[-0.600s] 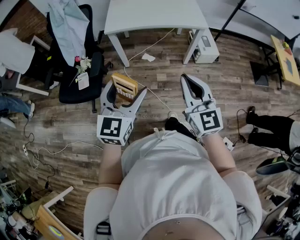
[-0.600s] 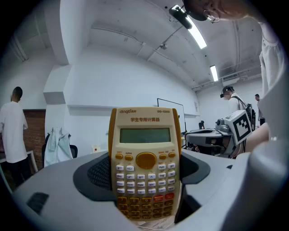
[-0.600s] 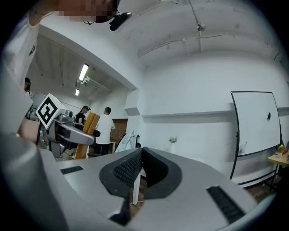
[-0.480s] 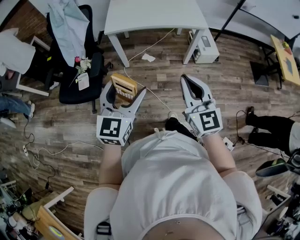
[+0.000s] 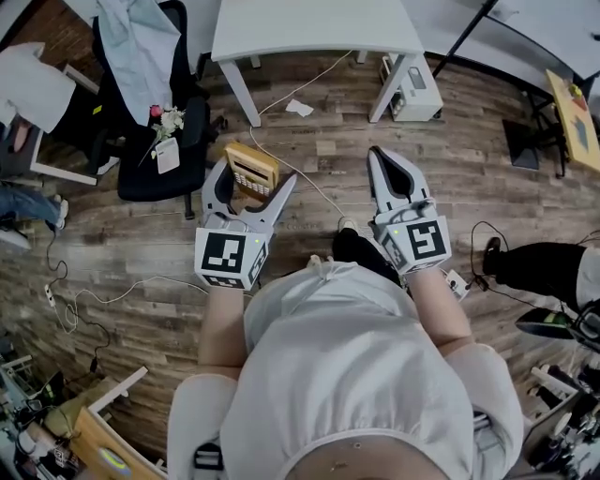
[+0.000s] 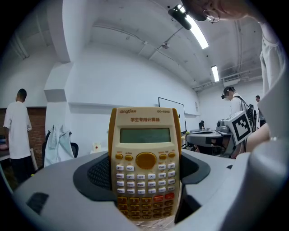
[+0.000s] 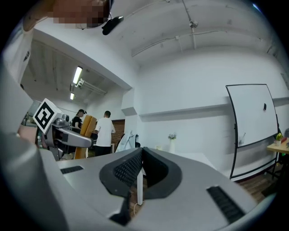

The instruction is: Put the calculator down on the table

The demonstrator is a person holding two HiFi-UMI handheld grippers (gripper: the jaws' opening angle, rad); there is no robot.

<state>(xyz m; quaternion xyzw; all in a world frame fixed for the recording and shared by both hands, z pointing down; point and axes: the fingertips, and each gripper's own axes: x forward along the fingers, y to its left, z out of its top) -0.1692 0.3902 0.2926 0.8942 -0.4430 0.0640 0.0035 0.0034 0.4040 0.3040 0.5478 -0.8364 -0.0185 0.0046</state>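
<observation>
A yellow-and-cream calculator (image 5: pixel 247 169) stands upright between the jaws of my left gripper (image 5: pixel 251 178), held by its side edges above the wooden floor. In the left gripper view the calculator (image 6: pixel 145 158) fills the middle, keys facing the camera, with the dark pads (image 6: pixel 100 172) pressed on both sides. My right gripper (image 5: pixel 377 156) hangs to the right at about the same height, its jaws shut together with nothing in them; its tips (image 7: pixel 141 155) meet in the right gripper view. The white table (image 5: pixel 309 28) stands ahead, beyond both grippers.
A black office chair (image 5: pixel 155 141) with clothes and a small flower bunch stands at the left. A white box (image 5: pixel 412 89) sits beside the table leg. Cables trail over the floor (image 5: pixel 309 183). A person's legs (image 5: pixel 544 267) reach in from the right.
Both grippers keep their pose and the calculator stays clamped. The head view has shifted slightly, and the feet of the person at the right have moved.
</observation>
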